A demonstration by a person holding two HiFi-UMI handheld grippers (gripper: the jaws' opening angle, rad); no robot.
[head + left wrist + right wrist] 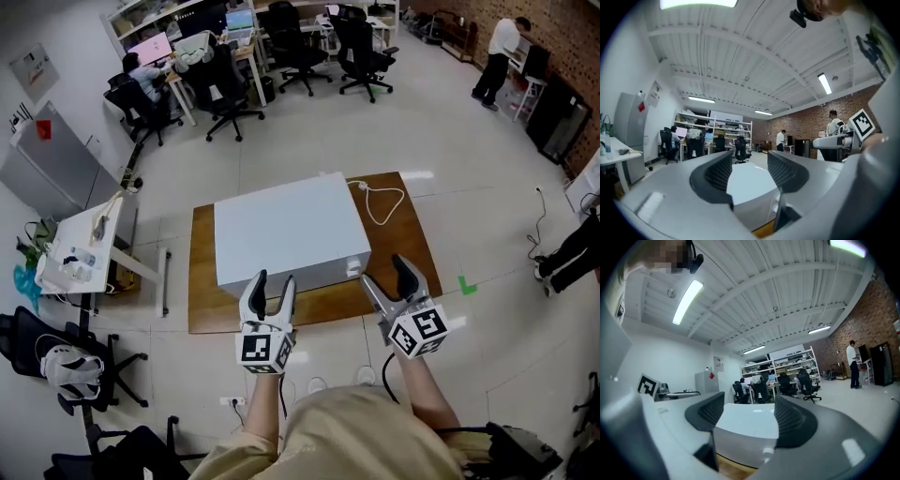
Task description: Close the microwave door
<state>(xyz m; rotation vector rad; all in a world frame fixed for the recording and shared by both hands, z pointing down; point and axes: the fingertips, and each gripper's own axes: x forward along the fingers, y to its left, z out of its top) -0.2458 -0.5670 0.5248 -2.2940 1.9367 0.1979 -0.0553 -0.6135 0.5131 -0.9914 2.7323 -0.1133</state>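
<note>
- While the person holds both grippers just off the table's (202,309) near edge, the left gripper (275,281) has its fingers spread, with nothing between them.
- Beside it, the right gripper (384,272) is also spread wide and empty, near the microwave's front right corner.
- Just beyond both, the white microwave (286,234) sits on the table, closer to its left edge, front face toward the person.
- A white cable (384,202) loops at the table's far right corner.
- Farther off stand office chairs (291,42).
</note>
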